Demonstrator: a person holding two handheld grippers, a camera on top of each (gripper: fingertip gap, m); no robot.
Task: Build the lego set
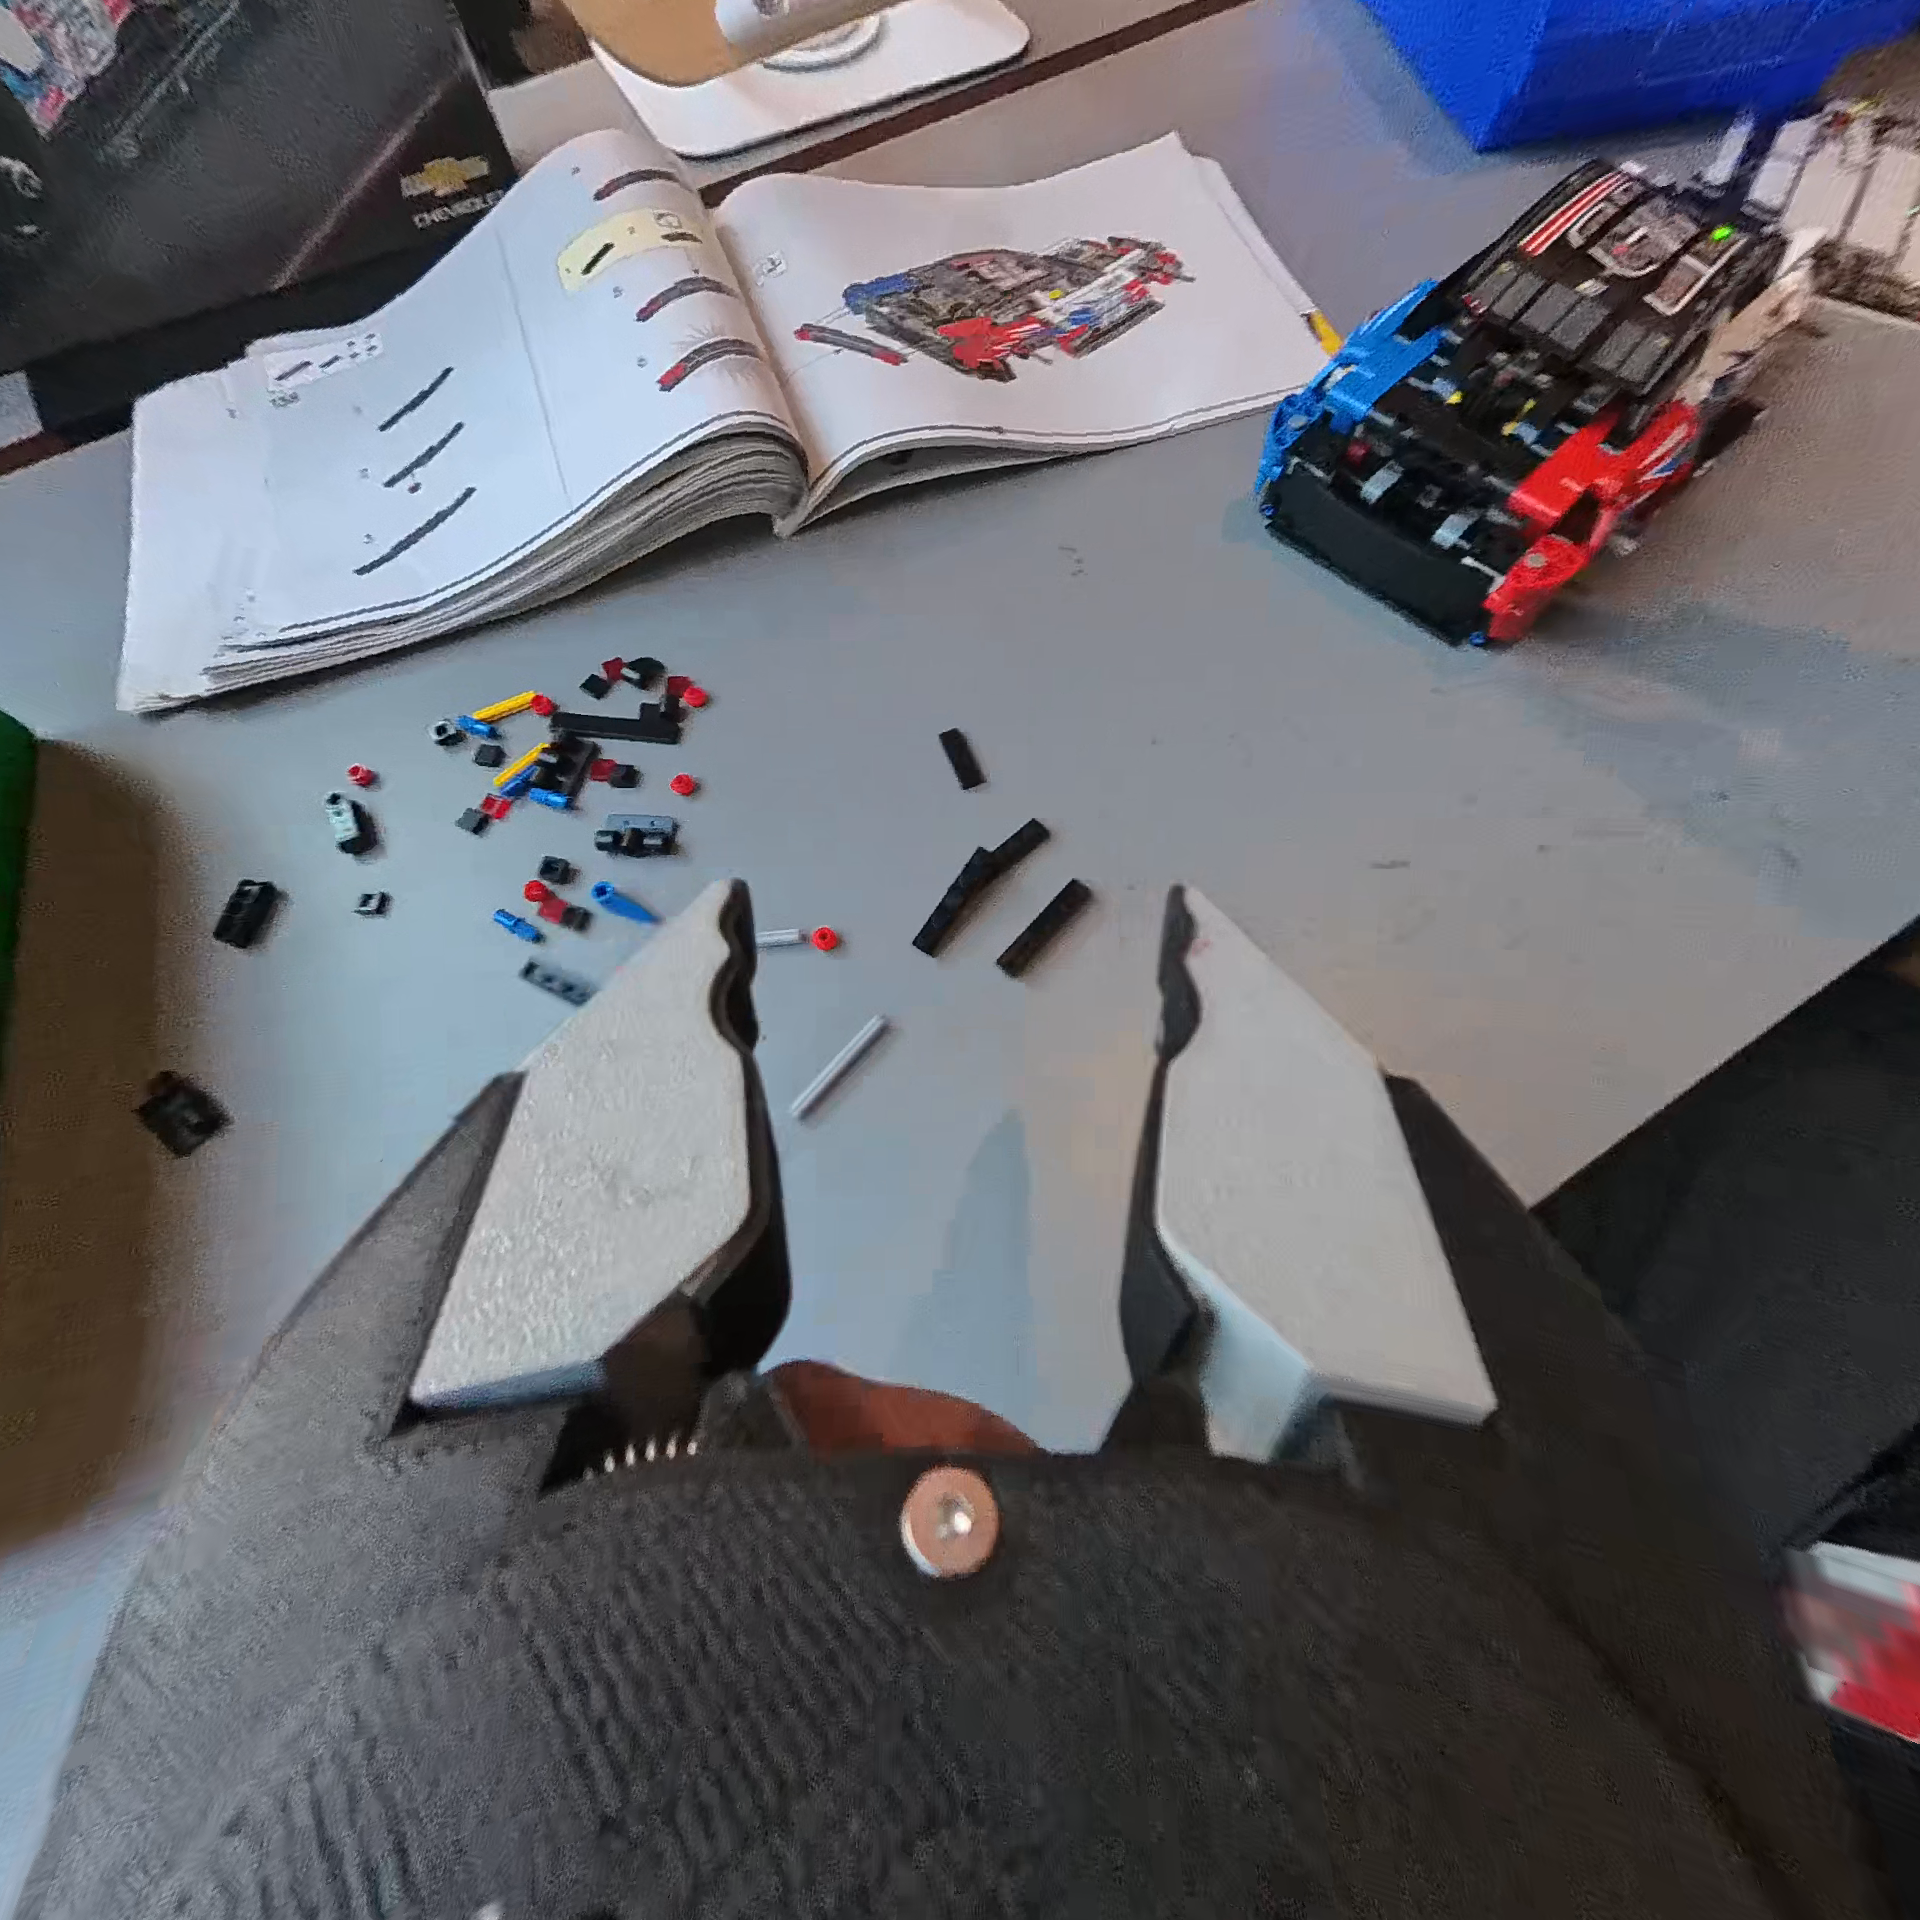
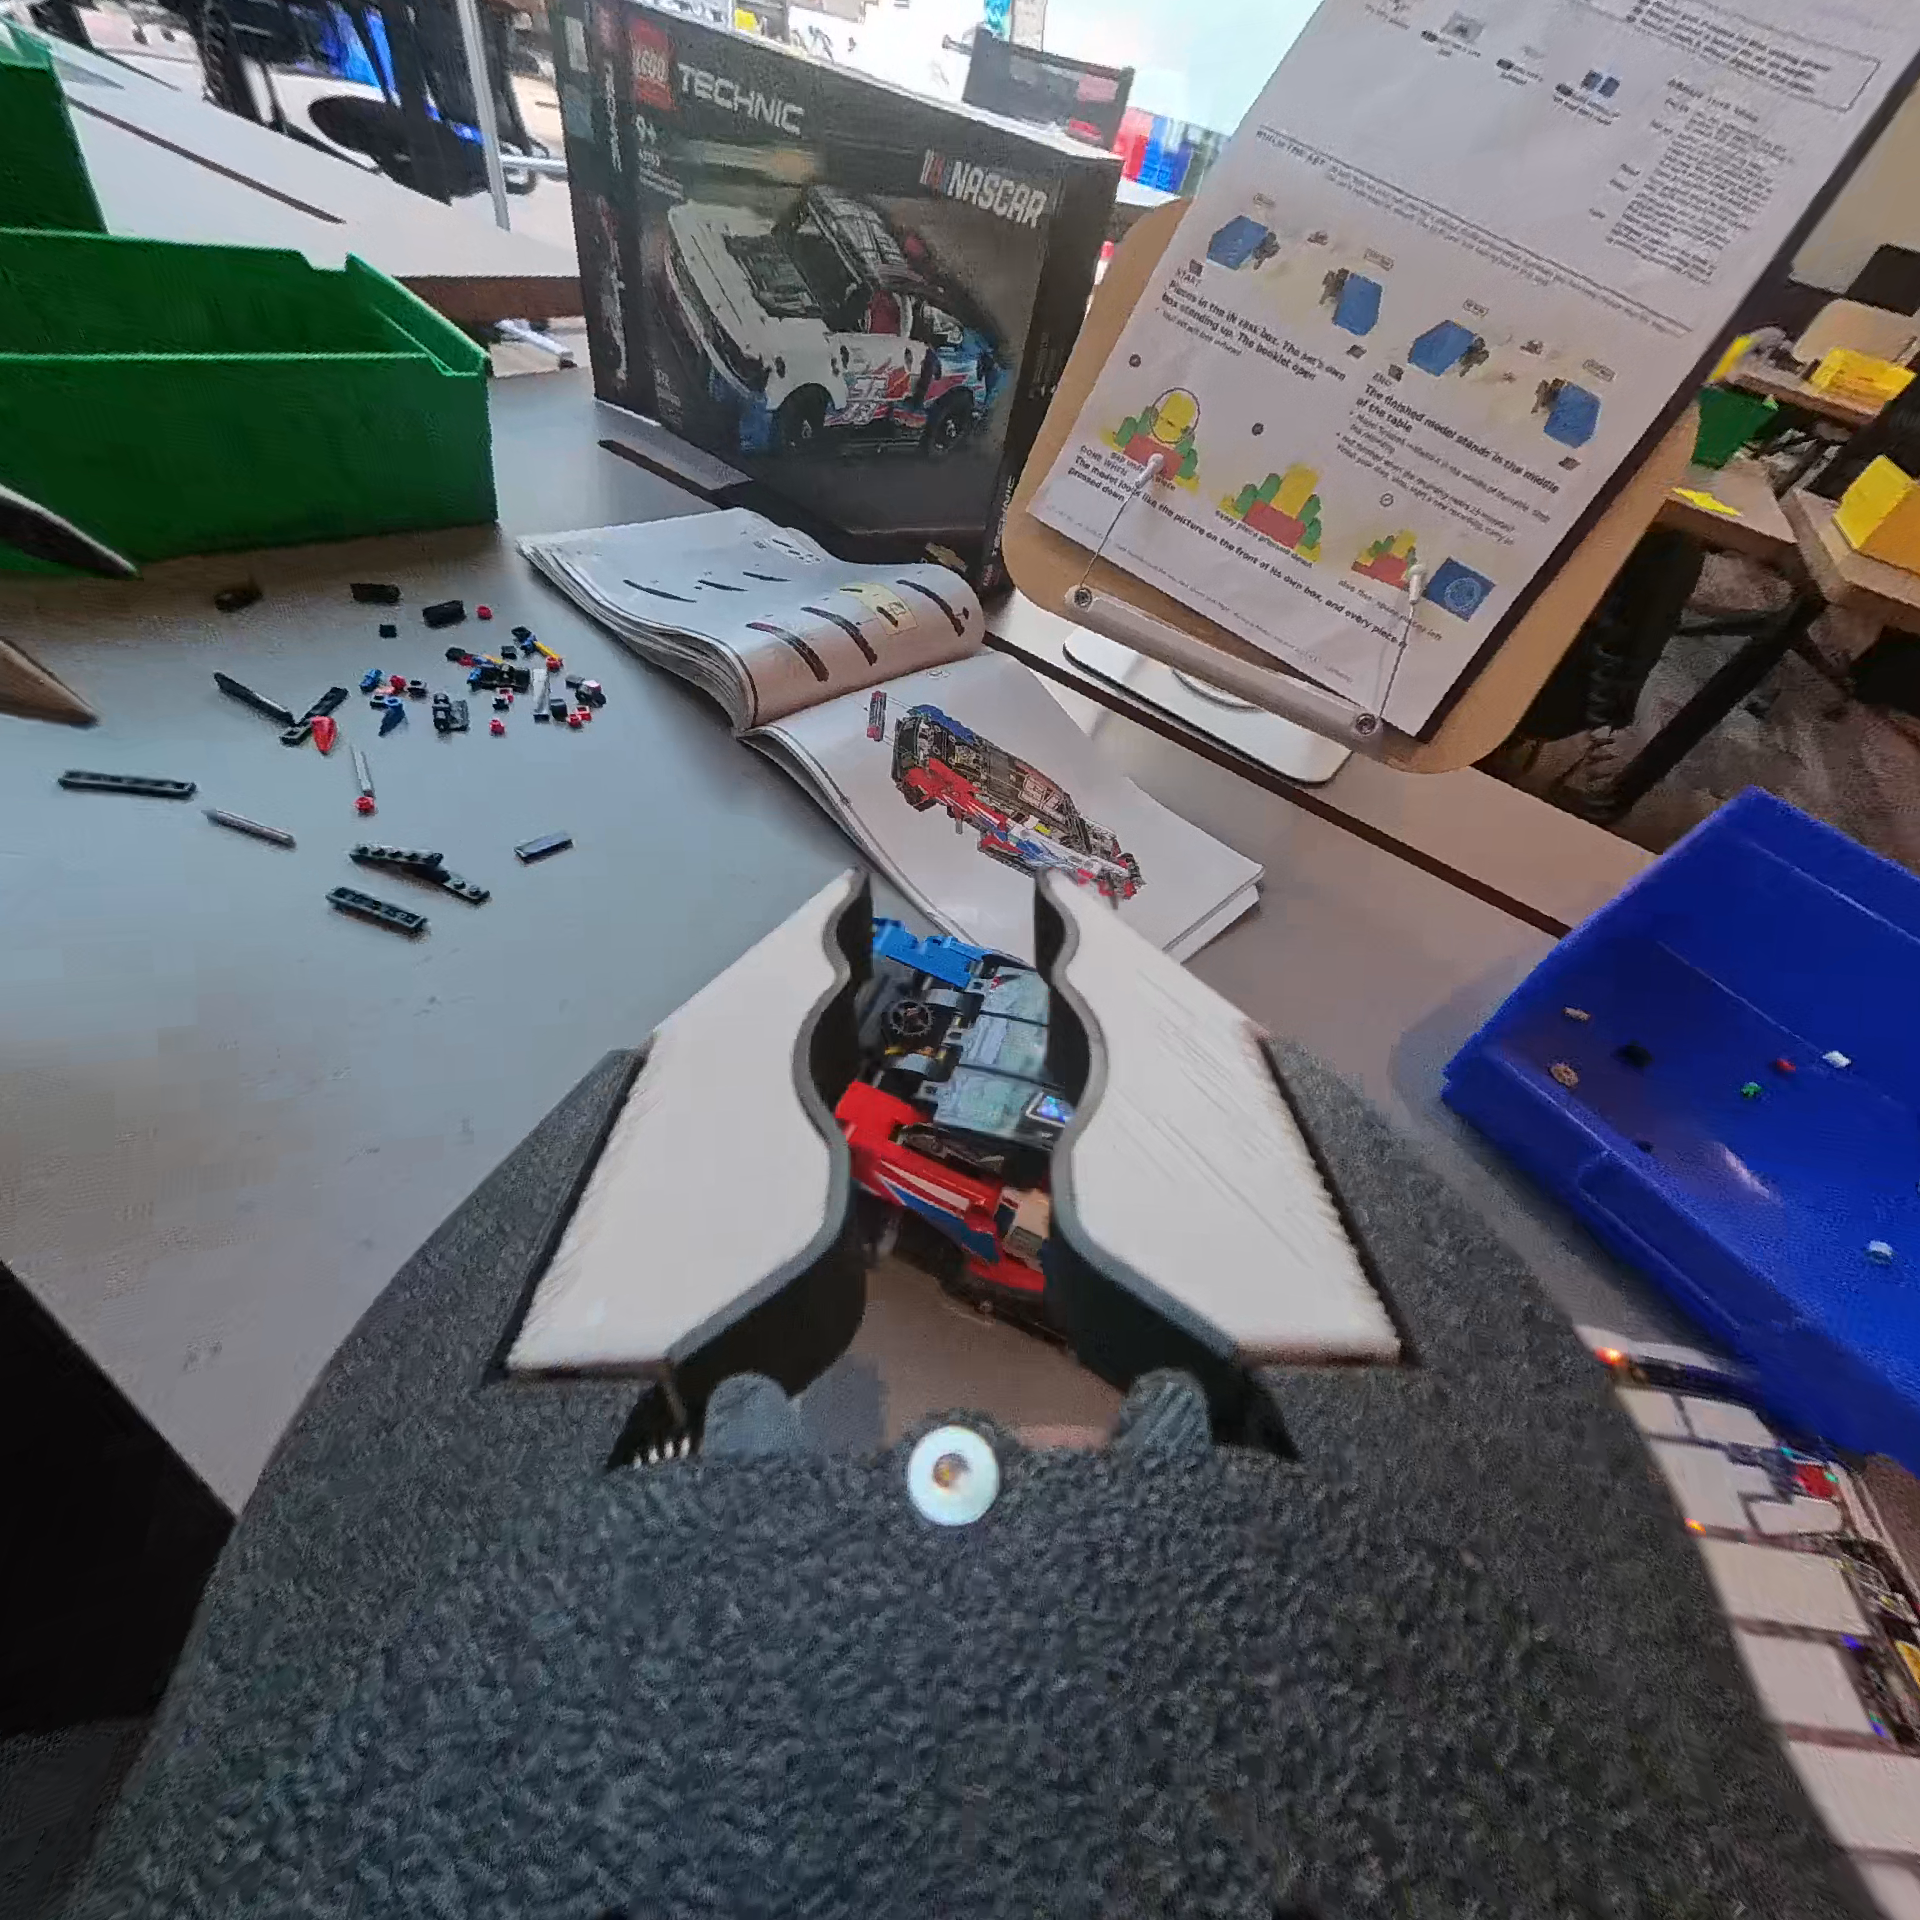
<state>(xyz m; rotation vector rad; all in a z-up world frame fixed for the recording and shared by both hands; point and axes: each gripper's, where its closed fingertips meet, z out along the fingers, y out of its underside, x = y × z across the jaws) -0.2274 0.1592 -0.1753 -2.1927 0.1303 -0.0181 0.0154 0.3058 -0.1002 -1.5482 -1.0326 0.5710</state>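
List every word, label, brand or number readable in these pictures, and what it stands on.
I do not copy writing; here is what bears it.
Dark set box: large clear lettering beside a car picture.
Open instruction booklet: step numbers, too small.
Sheet on the stand: printed paragraphs, mostly too small.
Model car: decals, blurred.

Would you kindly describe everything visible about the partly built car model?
The partly built car model looks like plastic bricks: a black core, blue panels along one side, red panels along the other, and striped decorated tiles on top. It sits upright on the grey table, beside the open instruction booklet. In the right wrist view, the right gripper straddles it; contact is unclear.
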